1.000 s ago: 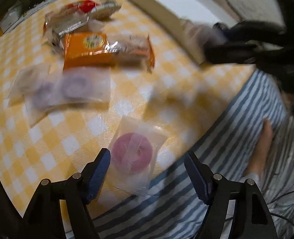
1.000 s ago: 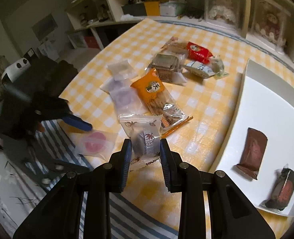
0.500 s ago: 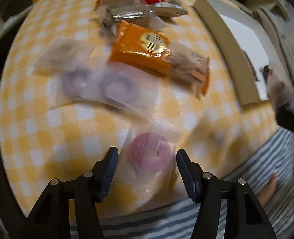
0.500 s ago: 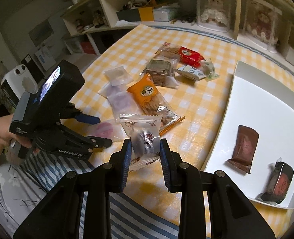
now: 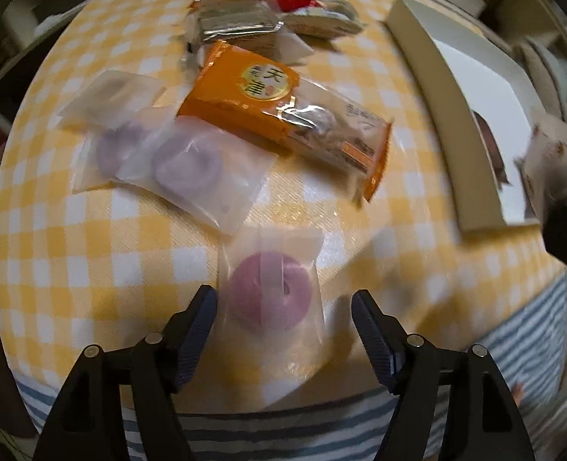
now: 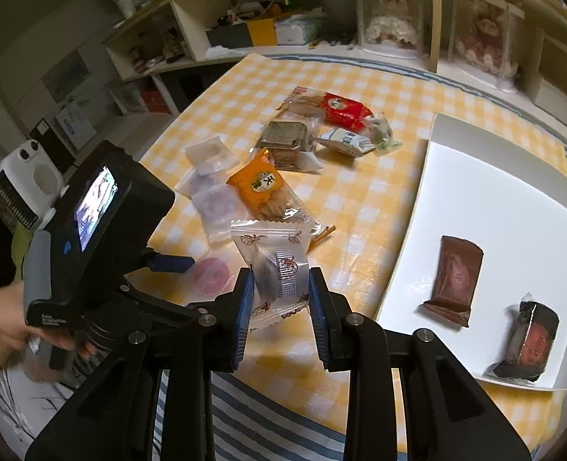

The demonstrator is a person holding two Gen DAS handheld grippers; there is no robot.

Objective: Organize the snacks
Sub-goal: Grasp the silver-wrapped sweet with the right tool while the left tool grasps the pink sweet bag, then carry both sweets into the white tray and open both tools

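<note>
Right gripper (image 6: 279,296) clamped on a clear-wrapped sweet (image 6: 277,265), lower centre, bound for tray (image 6: 475,176); left gripper (image 5: 283,319) opening astride pink ring packet (image 5: 271,292), not yet pinching.

The bench (image 5: 91,238) is viewed steeply from close above by the left wrist camera; a higher, slanted view is given from the right. The orange packet (image 5: 283,115) (image 6: 262,188) is shared.

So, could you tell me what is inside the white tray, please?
The white tray holds two wrapped snacks: a brown packet and a dark packet nearer its corner. The rest shows bare; nothing is covered in the right wrist view.
</note>
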